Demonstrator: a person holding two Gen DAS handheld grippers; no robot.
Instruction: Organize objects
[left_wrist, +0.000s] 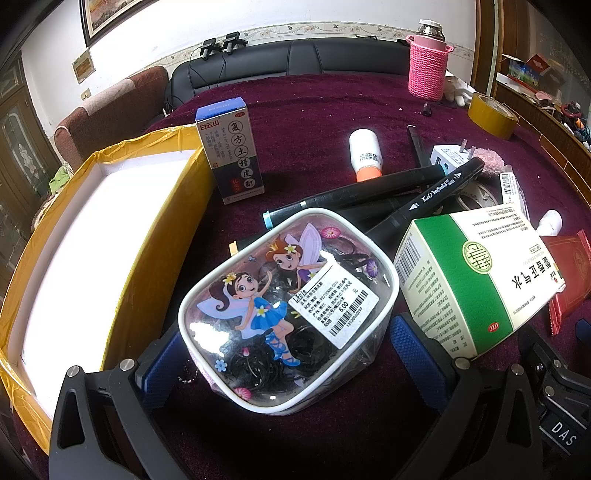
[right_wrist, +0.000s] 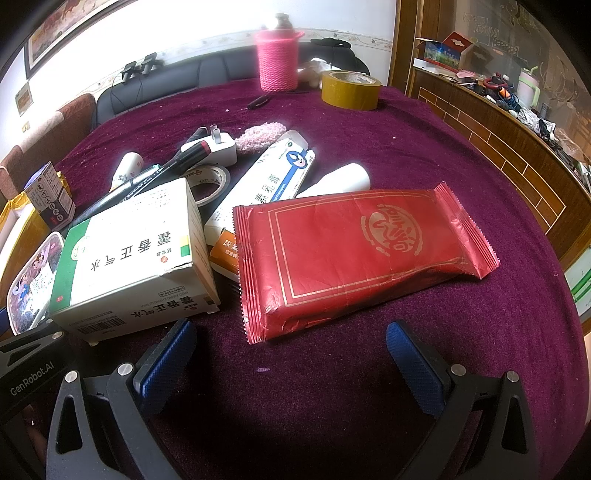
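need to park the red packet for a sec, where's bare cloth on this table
Bare cloth lies right of the red packet toward the wooden edge, and behind the pile up to the tape roll and pink knitted holder. The yellow box is open. Crowded: around the green-and-white box and markers.

Red packet (right_wrist: 354, 254) before spread tongs (right_wrist: 291, 362) (tissues, perhaps)

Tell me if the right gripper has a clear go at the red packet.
Probably yes. The right gripper is open and the red packet lies just ahead of its fingers, nothing between them; only the green-and-white box crowds the packet's left end.
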